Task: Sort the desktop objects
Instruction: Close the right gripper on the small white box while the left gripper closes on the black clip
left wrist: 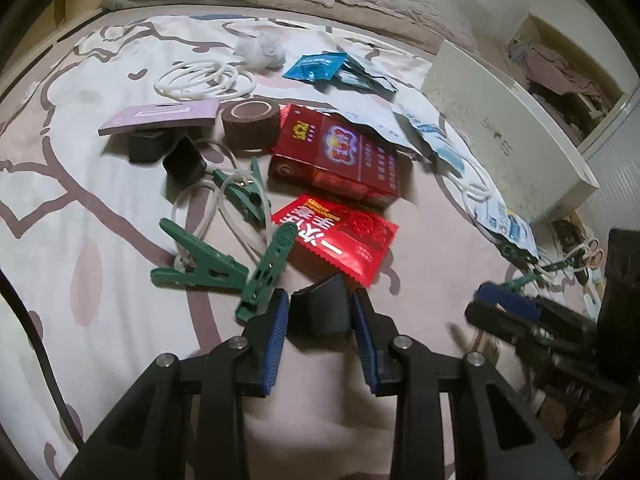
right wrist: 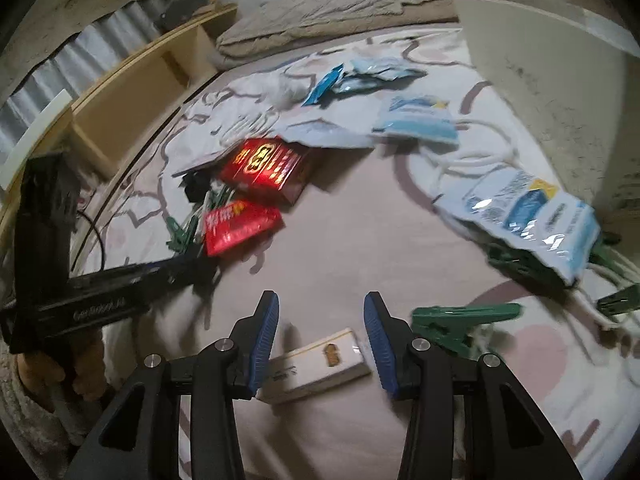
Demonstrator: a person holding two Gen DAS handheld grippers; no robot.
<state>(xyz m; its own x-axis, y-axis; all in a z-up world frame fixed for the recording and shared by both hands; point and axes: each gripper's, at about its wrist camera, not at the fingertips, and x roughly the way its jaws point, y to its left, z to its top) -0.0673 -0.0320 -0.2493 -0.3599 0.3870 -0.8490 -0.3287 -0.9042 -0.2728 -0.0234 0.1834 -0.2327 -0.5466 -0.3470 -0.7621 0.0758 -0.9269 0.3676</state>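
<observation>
Clutter (left wrist: 328, 160) sprawls over the bedsheet (left wrist: 80, 140), while the left gripper (left wrist: 320, 312) clenches a black block (left wrist: 318, 306) and the released right gripper (right wrist: 320, 320) hangs directly over a white box (right wrist: 320, 364) lying crosswise between its fingers.

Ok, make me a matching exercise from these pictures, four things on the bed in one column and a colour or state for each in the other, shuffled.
Things:
1. tape roll
2. black block
3. white box
4. flat packet

States:
A. red
B. between the left claw's pads
C. brown
D. lying between the open right claw's pads

Pairs: 1-C, 2-B, 3-D, 4-A
</observation>
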